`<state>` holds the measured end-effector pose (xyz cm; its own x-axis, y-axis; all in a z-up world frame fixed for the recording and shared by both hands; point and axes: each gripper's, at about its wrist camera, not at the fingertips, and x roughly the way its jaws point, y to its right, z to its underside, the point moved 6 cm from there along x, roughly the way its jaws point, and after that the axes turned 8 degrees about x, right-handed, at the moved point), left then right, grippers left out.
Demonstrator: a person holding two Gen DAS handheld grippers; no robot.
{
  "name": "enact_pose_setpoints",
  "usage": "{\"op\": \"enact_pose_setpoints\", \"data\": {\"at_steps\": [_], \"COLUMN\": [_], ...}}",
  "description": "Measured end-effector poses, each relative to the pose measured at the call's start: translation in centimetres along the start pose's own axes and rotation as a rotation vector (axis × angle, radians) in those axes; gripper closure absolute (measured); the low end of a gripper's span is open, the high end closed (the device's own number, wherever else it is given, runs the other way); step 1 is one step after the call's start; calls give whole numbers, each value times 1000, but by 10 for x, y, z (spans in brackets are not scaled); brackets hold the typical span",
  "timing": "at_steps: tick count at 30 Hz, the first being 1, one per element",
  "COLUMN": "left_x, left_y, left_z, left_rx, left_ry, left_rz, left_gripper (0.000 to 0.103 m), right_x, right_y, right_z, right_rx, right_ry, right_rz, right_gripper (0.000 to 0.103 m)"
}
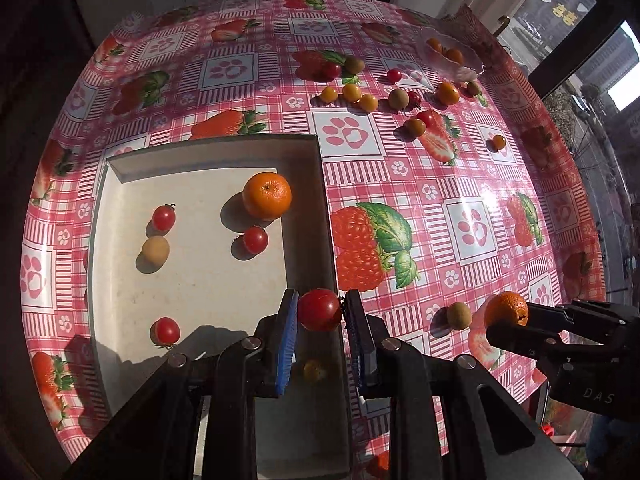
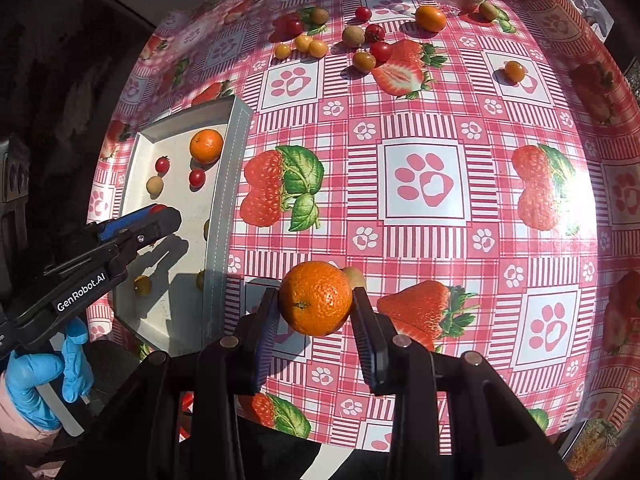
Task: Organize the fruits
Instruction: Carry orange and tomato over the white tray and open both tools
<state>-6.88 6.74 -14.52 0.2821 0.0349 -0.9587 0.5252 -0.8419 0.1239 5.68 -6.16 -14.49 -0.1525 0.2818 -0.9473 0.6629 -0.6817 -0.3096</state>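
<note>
My left gripper (image 1: 321, 310) is shut on a red cherry tomato (image 1: 320, 309) and holds it above the right wall of the white tray (image 1: 308, 152). The tray holds a mandarin (image 1: 267, 195), red cherry tomatoes (image 1: 163, 217), a tan longan (image 1: 155, 249) and a yellow tomato (image 1: 313, 370). My right gripper (image 2: 316, 300) is shut on a mandarin (image 2: 315, 298), just above the tablecloth to the right of the tray (image 2: 236, 120). It also shows in the left wrist view (image 1: 508, 320). A tan longan (image 1: 459, 315) lies beside it.
Several small tomatoes, longans and kumquats (image 1: 352, 93) lie scattered at the table's far side. A clear glass bowl (image 1: 464, 70) with orange fruits stands at the far right. The pink strawberry-print tablecloth (image 2: 424, 184) covers the table. A blue-gloved hand (image 2: 36, 376) holds the left gripper.
</note>
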Motion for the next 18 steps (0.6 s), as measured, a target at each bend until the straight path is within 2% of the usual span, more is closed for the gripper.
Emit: {"op": "enact_pose_setpoints", "data": {"at_steps": [7, 18], "left_x": [-5, 1], "left_y": [-41, -85], "left_z": [13, 17], "left_rx": [-64, -136], "left_ry": [6, 5], "left_rz": [-41, -62], "left_gripper": [78, 78], "right_x": [10, 35], "right_y": [-47, -108], "right_z": [-15, -34], "right_rx": [-89, -203], "right_ry": [-8, -48], "right_rz": [-13, -8], "right_gripper": [64, 64]}}
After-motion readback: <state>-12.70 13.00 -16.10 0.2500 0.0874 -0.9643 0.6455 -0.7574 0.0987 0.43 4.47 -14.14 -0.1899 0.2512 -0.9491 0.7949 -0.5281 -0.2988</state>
